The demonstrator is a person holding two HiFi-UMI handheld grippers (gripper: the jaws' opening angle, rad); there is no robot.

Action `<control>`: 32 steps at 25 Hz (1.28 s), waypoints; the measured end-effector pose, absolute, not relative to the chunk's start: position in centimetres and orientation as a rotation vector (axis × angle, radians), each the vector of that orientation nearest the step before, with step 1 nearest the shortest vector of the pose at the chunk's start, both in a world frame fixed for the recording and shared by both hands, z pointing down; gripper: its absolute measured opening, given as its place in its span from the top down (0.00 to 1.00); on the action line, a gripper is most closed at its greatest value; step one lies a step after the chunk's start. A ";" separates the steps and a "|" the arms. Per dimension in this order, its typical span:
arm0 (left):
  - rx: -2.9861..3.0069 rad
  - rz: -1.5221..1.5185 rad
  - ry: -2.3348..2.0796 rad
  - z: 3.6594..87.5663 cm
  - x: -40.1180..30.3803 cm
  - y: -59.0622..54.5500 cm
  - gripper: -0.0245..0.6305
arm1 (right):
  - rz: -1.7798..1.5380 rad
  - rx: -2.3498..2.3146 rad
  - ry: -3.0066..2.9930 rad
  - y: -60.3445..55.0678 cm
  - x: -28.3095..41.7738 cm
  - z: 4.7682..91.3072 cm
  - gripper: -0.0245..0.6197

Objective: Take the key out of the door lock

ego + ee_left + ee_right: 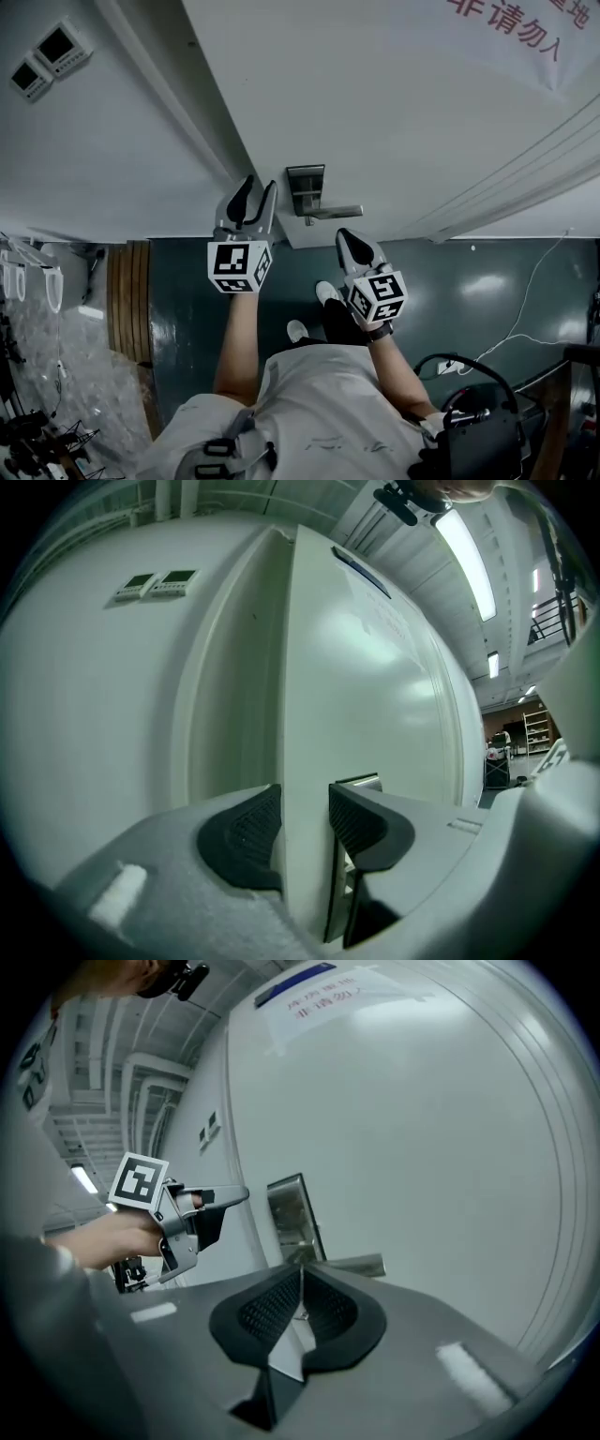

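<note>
Smooth white door [394, 112], rectangular brushed-metal lock plate [306, 183].

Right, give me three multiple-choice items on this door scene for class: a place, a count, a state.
1. The metal lock plate sits: A) on the white door near its edge; B) on the floor; C) on the ceiling.
2. Control panels on the wall beside the door: A) one; B) two; C) four.
3. The right gripper's fingers are: A) wide apart; B) holding a cloth; C) together.
1 A: the head view shows it by the door's edge. 2 B: two sit side by side. 3 C: the right gripper view shows them meeting.
</note>
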State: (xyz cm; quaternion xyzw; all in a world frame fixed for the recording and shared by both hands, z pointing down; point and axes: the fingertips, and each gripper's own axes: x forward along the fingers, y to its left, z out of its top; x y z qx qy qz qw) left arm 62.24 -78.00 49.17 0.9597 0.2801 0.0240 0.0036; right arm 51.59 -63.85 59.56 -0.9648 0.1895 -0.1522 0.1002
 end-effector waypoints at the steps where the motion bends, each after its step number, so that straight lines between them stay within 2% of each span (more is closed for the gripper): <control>1: 3.008 0.083 0.867 49.4 62.6 -78.2 0.71 | -0.496 -2.816 0.563 -64.0 51.6 60.8 0.89; 2: 3.005 0.089 0.859 49.7 62.9 -78.4 0.70 | -0.545 -2.780 0.567 -64.2 51.6 62.0 0.82; 5: 2.991 0.064 0.868 49.4 63.6 -78.4 0.70 | -0.629 -2.644 0.559 -64.9 51.8 64.9 0.76; 9: 2.972 0.017 0.927 48.7 64.1 -78.1 0.71 | -0.611 -2.360 0.537 -66.3 53.3 67.5 0.62; 14: 2.943 0.017 0.960 48.9 64.2 -78.1 0.73 | -0.517 -2.018 0.483 -67.7 55.7 69.1 0.60; 18: 2.937 0.056 0.950 49.0 64.0 -77.6 0.78 | -0.433 -1.857 0.439 -68.2 57.0 69.8 0.62; 20: 2.932 0.076 0.931 49.1 64.0 -77.7 0.79 | -0.431 -1.811 0.396 -68.2 57.0 70.6 0.71; 22: 2.934 0.089 0.920 49.2 64.1 -77.8 0.79 | -0.416 -1.752 0.370 -68.4 56.8 71.1 0.88; 23: 2.936 0.094 0.916 49.2 64.2 -77.8 0.79 | -0.399 -1.731 0.363 -68.4 56.8 71.2 0.92; 28: 2.950 0.114 0.894 49.2 64.4 -77.6 0.79 | -0.326 -1.634 0.327 -68.2 56.6 71.2 0.92; 32: 2.966 0.122 0.890 49.5 64.5 -77.5 0.79 | -0.347 -1.608 0.313 -68.7 53.1 71.5 0.92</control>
